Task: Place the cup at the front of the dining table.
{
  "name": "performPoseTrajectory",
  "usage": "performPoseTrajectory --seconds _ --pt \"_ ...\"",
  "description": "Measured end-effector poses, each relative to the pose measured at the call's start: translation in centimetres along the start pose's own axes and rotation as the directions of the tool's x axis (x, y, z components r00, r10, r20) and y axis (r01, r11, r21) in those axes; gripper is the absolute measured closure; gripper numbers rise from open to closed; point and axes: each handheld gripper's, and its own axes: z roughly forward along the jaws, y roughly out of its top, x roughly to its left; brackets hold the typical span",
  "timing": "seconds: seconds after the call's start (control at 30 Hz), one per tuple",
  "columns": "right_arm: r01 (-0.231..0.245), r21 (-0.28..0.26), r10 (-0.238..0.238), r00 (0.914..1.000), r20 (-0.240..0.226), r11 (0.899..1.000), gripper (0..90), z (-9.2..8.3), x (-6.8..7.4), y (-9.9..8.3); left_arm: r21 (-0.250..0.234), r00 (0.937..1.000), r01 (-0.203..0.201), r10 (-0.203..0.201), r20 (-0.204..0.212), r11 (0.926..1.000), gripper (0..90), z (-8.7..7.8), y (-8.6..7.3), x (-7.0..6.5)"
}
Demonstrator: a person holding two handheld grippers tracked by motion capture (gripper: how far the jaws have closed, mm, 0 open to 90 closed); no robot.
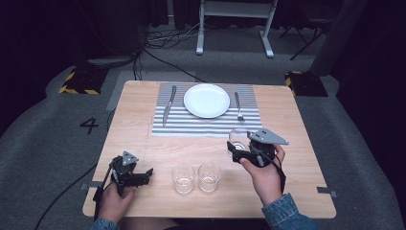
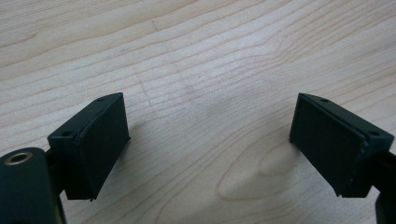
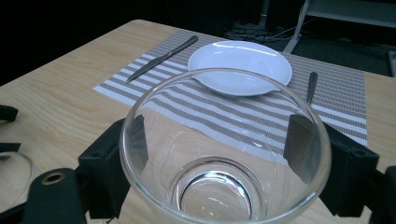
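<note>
Clamped between the jaws of the right gripper (image 3: pixel 219 154), a clear round drinking glass (image 3: pixel 224 144) is held upright over the pale wooden table (image 1: pixel 287 120), just near of the striped grey placemat (image 1: pixel 206 125). Two more clear glasses (image 1: pixel 184 178) are seen at the near edge. At near left, the left gripper (image 2: pixel 210 144) is held wide apart, gripping nothing.
</note>
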Motion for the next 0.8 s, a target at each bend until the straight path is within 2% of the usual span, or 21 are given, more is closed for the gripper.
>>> performPoseTrajectory --seconds 0.1,0.33,0.8 --pt "-0.013 0.002 0.013 0.9999 0.01 1.0 19.0 0.5 -0.3 0.7 0.001 1.0 0.0 0.0 -0.001 1.0 11.8 0.0 0.0 0.0" --pt "-0.011 0.002 0.011 0.9996 0.026 1.0 19.0 1.7 -0.5 2.3 0.001 1.0 0.002 -0.003 0.002 1.0 11.9 0.0 0.0 0.0" --pt "-0.018 -0.02 0.019 0.9997 0.015 1.0 19.0 4.3 -0.3 6.0 0.003 1.0 -0.003 0.003 -0.002 1.0 11.9 -0.1 -0.1 0.0"
